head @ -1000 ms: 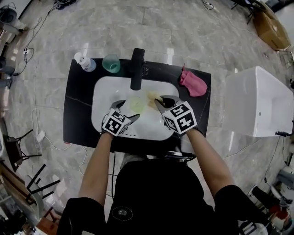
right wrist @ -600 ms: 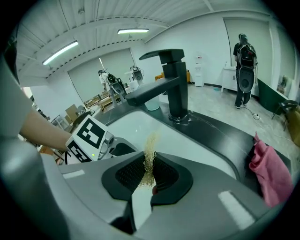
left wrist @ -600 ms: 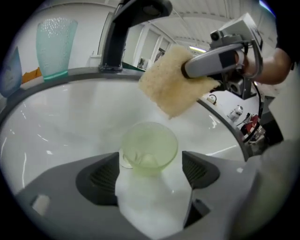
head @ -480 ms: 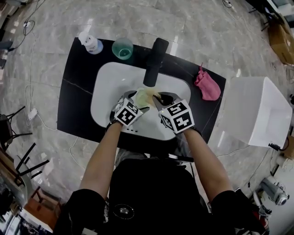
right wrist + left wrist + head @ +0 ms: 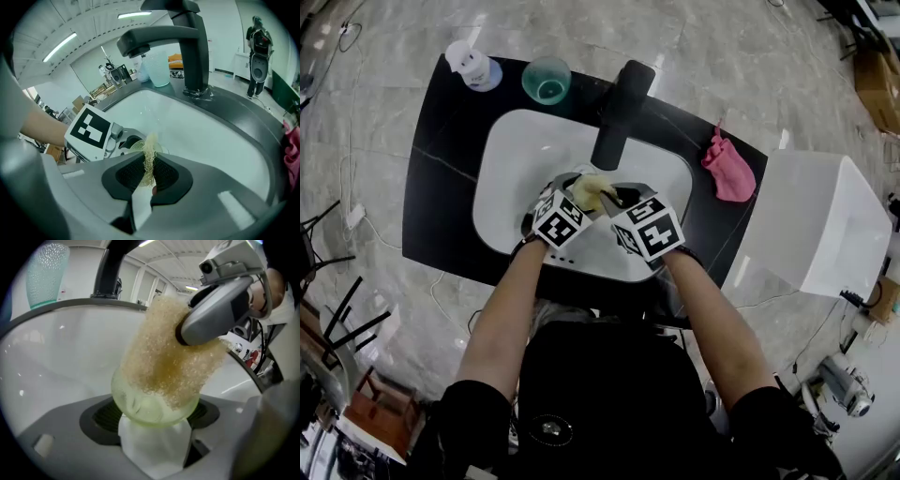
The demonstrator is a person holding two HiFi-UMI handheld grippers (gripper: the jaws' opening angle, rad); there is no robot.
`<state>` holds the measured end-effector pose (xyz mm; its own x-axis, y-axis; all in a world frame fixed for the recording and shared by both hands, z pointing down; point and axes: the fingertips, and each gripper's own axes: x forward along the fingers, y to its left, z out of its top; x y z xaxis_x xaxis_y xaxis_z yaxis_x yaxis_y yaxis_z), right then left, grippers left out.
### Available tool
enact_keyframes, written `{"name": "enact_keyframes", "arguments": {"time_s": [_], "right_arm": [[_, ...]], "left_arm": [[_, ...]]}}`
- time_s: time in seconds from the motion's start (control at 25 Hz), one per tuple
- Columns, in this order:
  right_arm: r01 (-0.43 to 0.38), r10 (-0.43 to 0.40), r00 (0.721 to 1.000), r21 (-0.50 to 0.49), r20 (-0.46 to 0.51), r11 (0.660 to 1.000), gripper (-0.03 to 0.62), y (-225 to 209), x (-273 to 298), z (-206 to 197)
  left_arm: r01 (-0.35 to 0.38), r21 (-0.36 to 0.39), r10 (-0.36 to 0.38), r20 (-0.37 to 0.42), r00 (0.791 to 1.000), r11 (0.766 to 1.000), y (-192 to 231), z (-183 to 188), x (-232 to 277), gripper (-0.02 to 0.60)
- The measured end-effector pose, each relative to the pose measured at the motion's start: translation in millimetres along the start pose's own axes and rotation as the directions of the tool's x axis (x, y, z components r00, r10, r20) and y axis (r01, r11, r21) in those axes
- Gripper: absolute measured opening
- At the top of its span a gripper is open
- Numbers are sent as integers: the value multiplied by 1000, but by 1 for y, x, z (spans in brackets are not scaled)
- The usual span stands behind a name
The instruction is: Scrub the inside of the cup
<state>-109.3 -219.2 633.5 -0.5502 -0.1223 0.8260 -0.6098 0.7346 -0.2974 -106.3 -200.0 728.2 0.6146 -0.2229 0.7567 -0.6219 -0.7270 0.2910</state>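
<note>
Over the white sink basin [image 5: 511, 178], my left gripper [image 5: 567, 204] is shut on a pale green translucent cup [image 5: 154, 404], its mouth facing the right gripper. My right gripper [image 5: 614, 202] is shut on a yellow mesh scrubber [image 5: 168, 352]. The scrubber's lower end sits inside the cup's mouth. From the right gripper view the scrubber [image 5: 149, 154] shows as a thin strip pinched between the jaws, with the cup rim [image 5: 136, 146] and the left gripper's marker cube [image 5: 90, 130] just beyond. In the head view the scrubber [image 5: 591, 190] shows between the two grippers.
A black faucet [image 5: 619, 112] rises over the back of the basin, set in a black countertop [image 5: 441, 187]. A teal cup [image 5: 547, 80] and a white bottle [image 5: 471, 66] stand at the back left. A pink cloth [image 5: 727, 169] lies at the right. A white bin [image 5: 816, 220] stands beside the counter.
Both grippers have come together over the basin, and the scrubber has gone into the cup's mouth. The head camera's view has shifted.
</note>
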Motion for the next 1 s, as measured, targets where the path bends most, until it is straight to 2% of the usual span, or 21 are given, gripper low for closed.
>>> {"name": "enact_keyframes", "arguments": {"time_s": [0.08, 0.4, 0.68, 1.0], "right_arm": [[-1, 1, 1000, 6, -12, 1000, 43, -2, 1, -3], [-12, 12, 1000, 7, -23, 1000, 43, -7, -6, -10], [-49, 49, 999, -66, -14, 997, 43, 2, -22, -10], [-58, 61, 998, -201, 9, 978, 43, 21, -42, -10]], "left_arm": [[14, 9, -14, 11, 1000, 1000, -2, 3, 2, 379], [40, 72, -42, 32, 999, 997, -14, 11, -6, 374], [28, 195, -32, 14, 999, 980, -32, 31, -28, 373], [10, 312, -11, 2, 1000, 950, -56, 48, -54, 371]]}}
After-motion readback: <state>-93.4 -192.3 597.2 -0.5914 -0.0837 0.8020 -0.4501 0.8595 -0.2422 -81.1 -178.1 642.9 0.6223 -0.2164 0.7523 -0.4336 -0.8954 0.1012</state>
